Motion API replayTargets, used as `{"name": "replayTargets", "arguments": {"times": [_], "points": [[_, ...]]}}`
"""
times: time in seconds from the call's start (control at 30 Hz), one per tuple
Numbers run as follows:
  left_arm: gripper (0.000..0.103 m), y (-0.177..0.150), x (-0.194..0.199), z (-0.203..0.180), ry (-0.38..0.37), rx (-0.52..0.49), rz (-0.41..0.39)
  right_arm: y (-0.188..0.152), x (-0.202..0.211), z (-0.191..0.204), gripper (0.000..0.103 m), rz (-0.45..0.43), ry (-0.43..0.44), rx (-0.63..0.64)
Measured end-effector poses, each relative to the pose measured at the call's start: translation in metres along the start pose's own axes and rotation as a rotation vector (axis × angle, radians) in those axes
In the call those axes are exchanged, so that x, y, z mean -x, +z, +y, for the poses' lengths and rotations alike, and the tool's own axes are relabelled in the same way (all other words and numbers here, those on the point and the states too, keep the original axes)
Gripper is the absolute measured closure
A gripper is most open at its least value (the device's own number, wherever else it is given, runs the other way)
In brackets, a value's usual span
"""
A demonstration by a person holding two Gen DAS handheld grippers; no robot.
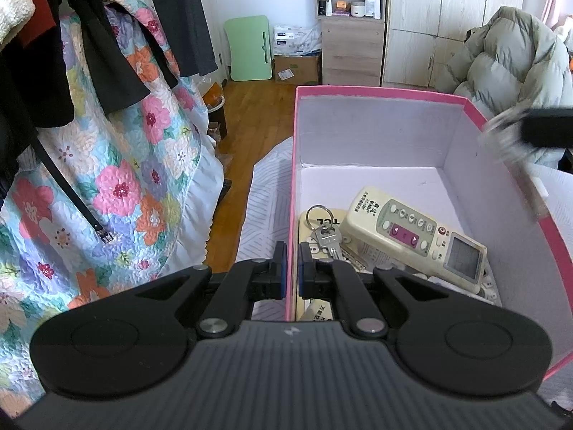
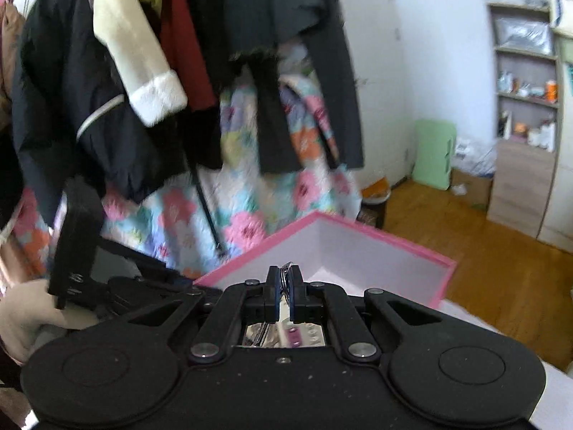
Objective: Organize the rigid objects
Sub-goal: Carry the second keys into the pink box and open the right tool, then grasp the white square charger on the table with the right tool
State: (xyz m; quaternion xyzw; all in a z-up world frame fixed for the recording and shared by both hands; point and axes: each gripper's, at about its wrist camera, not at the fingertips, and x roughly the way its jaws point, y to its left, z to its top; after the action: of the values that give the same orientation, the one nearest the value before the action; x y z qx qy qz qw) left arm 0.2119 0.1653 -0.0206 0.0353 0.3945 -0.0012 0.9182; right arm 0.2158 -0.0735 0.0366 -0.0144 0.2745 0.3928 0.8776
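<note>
Overhead, right fingers (image 2: 285, 279) pinch a key ring (image 2: 286, 268) above the pink box (image 2: 412, 251).

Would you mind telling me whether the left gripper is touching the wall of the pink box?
Touching. The left wrist view shows the left gripper closed on the pink box wall, one finger on each side.

Left gripper (image 1: 292, 268): matte black body, ribbed grey-black top plate with a small pale emblem at centre; two rounded lobes with embossed circles; black linkage arms on silver pivot pins; fingers (image 1: 280, 268) lined with blue pads.

Right gripper (image 2: 285, 286): same black build, dust-speckled, one small centre screw, silver pivots, blue-padded fingers (image 2: 273, 292).
</note>
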Motion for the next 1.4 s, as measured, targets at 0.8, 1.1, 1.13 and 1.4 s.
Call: {"name": "replayTargets", "arguments": {"times": [0.8,1.1,1.13,1.4], "points": [[0.098,0.003,0.001,-0.002,0.004,0.002,0.003,-0.022,0.050,-0.093,0.059,0.039,-0.302,-0.180],[0.098,0.004,0.002,-0.001,0.008,0.003,0.007,-0.070,0.063,-0.158,0.050,0.115,-0.434,-0.365],[0.098,0.004,0.002,-0.002,0.007,0.003,0.007,-0.076,0.059,-0.161,0.050,0.133,-0.436,-0.377],[0.098,0.003,0.003,-0.003,0.013,-0.010,0.005,-0.099,0.017,-0.174,0.049,0.243,-0.462,-0.380]]}}
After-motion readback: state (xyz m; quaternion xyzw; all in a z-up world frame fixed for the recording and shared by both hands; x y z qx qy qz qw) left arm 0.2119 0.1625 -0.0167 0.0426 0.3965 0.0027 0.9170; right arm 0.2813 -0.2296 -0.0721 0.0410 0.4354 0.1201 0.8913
